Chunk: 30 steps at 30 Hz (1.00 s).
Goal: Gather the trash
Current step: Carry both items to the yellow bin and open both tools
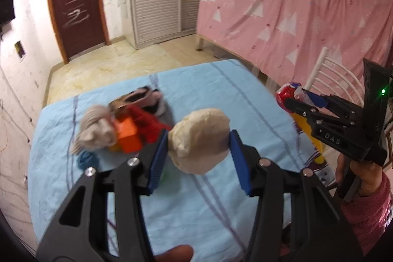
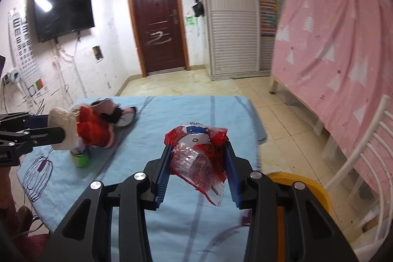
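Two hand-held grippers are at work over one surface [image 2: 186,114], which is draped in a pale blue cloth with dark stripes. It takes up most of both views, with tiled floor beyond it.

Next in size, a yellow bin [image 2: 307,188] shows at the near right edge of the surface in the right wrist view. Only part of its rim is visible, and I cannot tell what is inside.

A heap of clutter [image 1: 127,124] sits toward the far left of the surface: red fabric, an orange block, pale cloth, a dark-and-pink item. Blur makes finer naming unsafe. A small green cup [image 2: 81,158] stands just beside it.

Left hand-held gripper [image 1: 199,141]: jaws clamped on a cream crumpled wad [image 1: 199,139], lifted clear above the cloth.

Right hand-held gripper [image 2: 199,161]: jaws pinching a red plastic wrapper [image 2: 199,151] with a cartoon print, also off the cloth, near the bin side.

Progress, as judged: two pieces of trash are picked up but neither is dropped yet. The bin seems the likely destination. Whether any of the heap counts as trash is unclear, so more collecting may remain.
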{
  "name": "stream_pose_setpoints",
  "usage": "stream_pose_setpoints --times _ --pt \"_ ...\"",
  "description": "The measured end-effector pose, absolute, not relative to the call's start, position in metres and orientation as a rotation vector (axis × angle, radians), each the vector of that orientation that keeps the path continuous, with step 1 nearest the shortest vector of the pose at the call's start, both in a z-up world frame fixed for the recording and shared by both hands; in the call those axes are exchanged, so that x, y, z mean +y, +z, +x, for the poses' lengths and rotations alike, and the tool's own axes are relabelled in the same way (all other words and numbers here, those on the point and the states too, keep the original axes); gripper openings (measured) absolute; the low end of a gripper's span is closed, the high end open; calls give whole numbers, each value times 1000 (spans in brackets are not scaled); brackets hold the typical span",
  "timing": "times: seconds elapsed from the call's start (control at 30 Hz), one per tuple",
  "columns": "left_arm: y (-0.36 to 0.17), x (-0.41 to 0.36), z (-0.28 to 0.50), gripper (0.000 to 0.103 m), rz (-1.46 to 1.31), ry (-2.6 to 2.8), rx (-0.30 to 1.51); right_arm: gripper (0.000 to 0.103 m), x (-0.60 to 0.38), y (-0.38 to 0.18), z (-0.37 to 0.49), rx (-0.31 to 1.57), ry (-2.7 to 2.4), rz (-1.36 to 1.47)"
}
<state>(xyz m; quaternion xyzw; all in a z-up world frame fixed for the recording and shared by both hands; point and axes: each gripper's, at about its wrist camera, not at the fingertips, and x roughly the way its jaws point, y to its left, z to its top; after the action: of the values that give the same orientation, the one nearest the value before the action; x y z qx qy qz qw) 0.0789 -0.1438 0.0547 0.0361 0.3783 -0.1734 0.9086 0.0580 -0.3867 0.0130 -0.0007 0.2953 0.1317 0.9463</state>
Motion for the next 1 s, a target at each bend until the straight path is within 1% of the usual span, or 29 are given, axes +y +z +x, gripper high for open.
stream_pose_setpoints --times 0.4,0.93,1.0 --pt "65 -230 84 48 167 -474 756 35 -462 2 44 583 154 80" --pt "58 -322 113 48 140 -614 828 35 -523 -32 40 602 92 186" --pt "55 -337 115 49 145 -632 839 37 -528 -36 39 605 88 199"
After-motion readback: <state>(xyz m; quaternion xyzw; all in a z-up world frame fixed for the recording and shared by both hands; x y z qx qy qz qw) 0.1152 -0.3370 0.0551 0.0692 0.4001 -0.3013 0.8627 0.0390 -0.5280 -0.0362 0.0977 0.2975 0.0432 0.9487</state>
